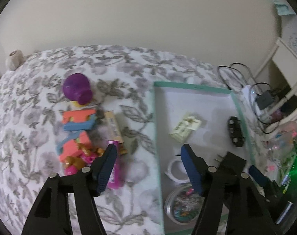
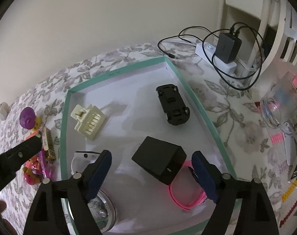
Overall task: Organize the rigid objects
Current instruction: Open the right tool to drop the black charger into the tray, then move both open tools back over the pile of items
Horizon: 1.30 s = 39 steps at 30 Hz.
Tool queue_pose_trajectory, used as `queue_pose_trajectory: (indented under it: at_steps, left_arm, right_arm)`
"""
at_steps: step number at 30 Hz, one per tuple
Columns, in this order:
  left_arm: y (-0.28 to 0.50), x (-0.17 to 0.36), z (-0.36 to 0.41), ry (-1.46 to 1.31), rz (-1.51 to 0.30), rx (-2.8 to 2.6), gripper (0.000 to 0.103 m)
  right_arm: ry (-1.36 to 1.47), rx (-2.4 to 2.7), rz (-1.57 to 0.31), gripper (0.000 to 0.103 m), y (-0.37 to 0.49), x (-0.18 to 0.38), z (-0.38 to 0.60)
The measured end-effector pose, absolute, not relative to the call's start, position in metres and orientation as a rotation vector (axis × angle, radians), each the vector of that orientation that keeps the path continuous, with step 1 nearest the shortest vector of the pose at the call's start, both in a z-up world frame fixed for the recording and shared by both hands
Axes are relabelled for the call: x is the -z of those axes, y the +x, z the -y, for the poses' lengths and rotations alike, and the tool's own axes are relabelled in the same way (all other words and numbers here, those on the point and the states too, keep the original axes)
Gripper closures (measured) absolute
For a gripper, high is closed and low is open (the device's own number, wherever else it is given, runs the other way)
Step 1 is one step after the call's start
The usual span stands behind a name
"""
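Note:
A teal-rimmed white tray [image 2: 117, 72] [image 1: 191, 85] lies on the floral bedspread. In it are a black toy car [image 2: 173, 103] [image 1: 235, 131], a cream hair clip [image 2: 88, 121] [image 1: 185, 127], a black charger block [image 2: 160, 162], a pink band [image 2: 181, 197], a white ring [image 2: 80, 156] [image 1: 175, 169] and a round tin [image 2: 103, 213] [image 1: 182, 205]. My right gripper [image 2: 151, 174] is open above the charger. My left gripper [image 1: 148, 168] is open over the tray's left rim, beside a pink tube [image 1: 116, 168]. Left of the tray lies a toy pile: purple toy [image 1: 77, 88], orange and blue blocks [image 1: 78, 121], tan box [image 1: 114, 127].
A white power strip with a black adapter [image 2: 226, 47] and looped cables sits beyond the tray's far right corner. Clear packets of small colourful items [image 2: 281, 105] lie at the right. A pale wall rises behind the bed. A white shelf unit [image 2: 246, 9] stands at the right.

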<state>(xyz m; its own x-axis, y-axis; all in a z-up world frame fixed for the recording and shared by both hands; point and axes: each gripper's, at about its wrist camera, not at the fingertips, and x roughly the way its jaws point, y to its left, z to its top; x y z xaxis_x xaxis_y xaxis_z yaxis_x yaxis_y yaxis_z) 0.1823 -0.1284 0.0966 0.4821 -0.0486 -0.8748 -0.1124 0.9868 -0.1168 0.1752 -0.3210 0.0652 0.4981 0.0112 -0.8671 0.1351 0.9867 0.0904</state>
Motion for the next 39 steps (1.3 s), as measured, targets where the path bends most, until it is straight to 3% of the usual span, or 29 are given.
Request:
queue_pose_trajectory:
  at_steps: [3,6,8,10,25,39]
  left_arm:
    - [0.183,-0.093,0.12,-0.164,-1.077,-0.087,0.024]
    - [0.183,-0.09,0.114,-0.175,-1.083,-0.113,0.023]
    - [0.183,-0.089,0.109,-0.182,-1.087,-0.127,0.021]
    - [0.183,-0.088,0.106,-0.19,-1.092,-0.132,0.014]
    - [0.184,-0.094,0.031,-0.285,-1.112,-0.2,0.009]
    - [0.168,-0.111,-0.06,-0.442,-1.086,-0.286,0.009]
  right_arm:
    - [0.145,0.062,-1.049,0.008,0.176,-0.064,0.318]
    - [0.138,0.057,-1.042,0.008,0.175,-0.065,0.316]
    - [0.148,0.058,-1.04,0.002,0.175,-0.065,0.315]
    - [0.153,0.061,-1.041,0.001,0.175,-0.064,0.315]
    - [0.146,0.044,-1.039,0.0,0.174,-0.073,0.306]
    - [0.055,-0.152,-0.965,0.0,0.185,-0.122,0.212]
